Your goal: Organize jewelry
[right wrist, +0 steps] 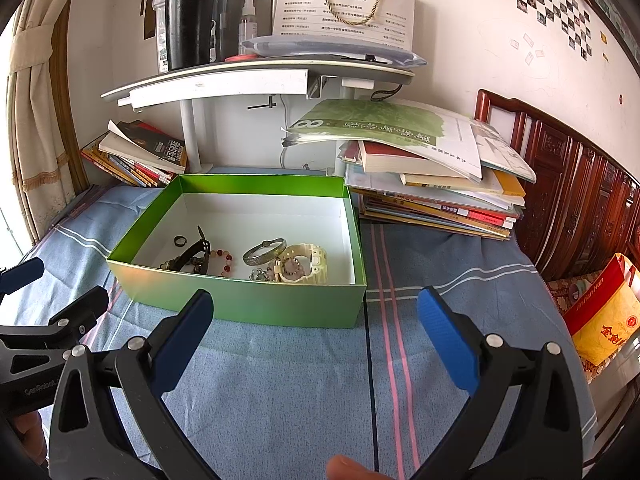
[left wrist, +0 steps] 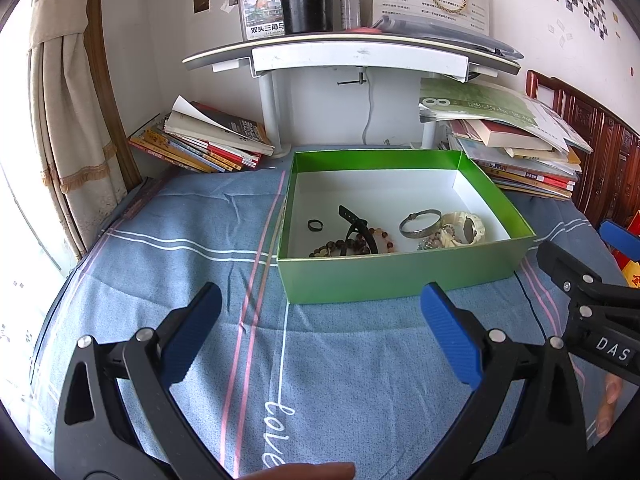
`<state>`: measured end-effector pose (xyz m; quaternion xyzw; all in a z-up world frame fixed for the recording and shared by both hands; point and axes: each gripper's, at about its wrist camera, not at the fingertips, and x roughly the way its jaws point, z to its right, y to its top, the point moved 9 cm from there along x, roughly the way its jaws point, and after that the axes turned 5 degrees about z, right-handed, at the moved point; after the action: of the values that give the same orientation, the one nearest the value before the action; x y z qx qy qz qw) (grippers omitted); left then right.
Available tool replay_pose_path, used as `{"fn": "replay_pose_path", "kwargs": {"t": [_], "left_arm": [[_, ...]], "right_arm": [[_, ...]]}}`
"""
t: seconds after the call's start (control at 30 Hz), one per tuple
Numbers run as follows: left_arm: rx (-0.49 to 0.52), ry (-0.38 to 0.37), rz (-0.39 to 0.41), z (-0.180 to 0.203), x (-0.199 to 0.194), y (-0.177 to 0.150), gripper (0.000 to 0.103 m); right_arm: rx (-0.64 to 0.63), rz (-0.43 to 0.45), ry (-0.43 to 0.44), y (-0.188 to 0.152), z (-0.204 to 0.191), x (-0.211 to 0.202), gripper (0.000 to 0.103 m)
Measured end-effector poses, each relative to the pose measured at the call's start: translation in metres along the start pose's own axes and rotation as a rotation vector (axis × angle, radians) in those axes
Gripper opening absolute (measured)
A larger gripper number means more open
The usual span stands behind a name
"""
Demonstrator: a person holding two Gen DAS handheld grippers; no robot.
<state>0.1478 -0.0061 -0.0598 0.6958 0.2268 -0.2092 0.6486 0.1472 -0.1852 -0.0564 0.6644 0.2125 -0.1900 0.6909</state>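
A green box (left wrist: 400, 276) (right wrist: 248, 304) with a white inside stands on the blue cloth. In it lie a dark ring (left wrist: 315, 224) (right wrist: 179, 241), a black strap (left wrist: 358, 226) (right wrist: 192, 254), a bead bracelet (left wrist: 352, 245) (right wrist: 224, 260), a silver bangle (left wrist: 419, 224) (right wrist: 264, 250) and a cream watch (left wrist: 466, 227) (right wrist: 306, 266). My left gripper (left wrist: 320, 308) is open and empty, in front of the box. My right gripper (right wrist: 316, 312) is open and empty, in front of the box's right half; it also shows in the left wrist view (left wrist: 576, 276).
The blue striped cloth (left wrist: 192, 240) covers the surface. Book stacks stand behind the box at left (left wrist: 208, 140) and right (right wrist: 432, 184). A white shelf stand (left wrist: 352, 56) rises behind. A wooden headboard (right wrist: 580, 184) and a red-yellow bag (right wrist: 604, 312) are at right.
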Motion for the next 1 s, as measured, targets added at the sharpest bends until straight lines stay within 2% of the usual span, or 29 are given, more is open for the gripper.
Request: {"fn": "replay_pose_path", "kwargs": {"t": [1.0], "left_arm": [[-0.006, -0.013, -0.009, 0.0005, 0.0013, -0.0020, 0.099]], "right_arm": [[0.009, -0.006, -0.009, -0.0050, 0.0001, -0.0027, 0.100]]}}
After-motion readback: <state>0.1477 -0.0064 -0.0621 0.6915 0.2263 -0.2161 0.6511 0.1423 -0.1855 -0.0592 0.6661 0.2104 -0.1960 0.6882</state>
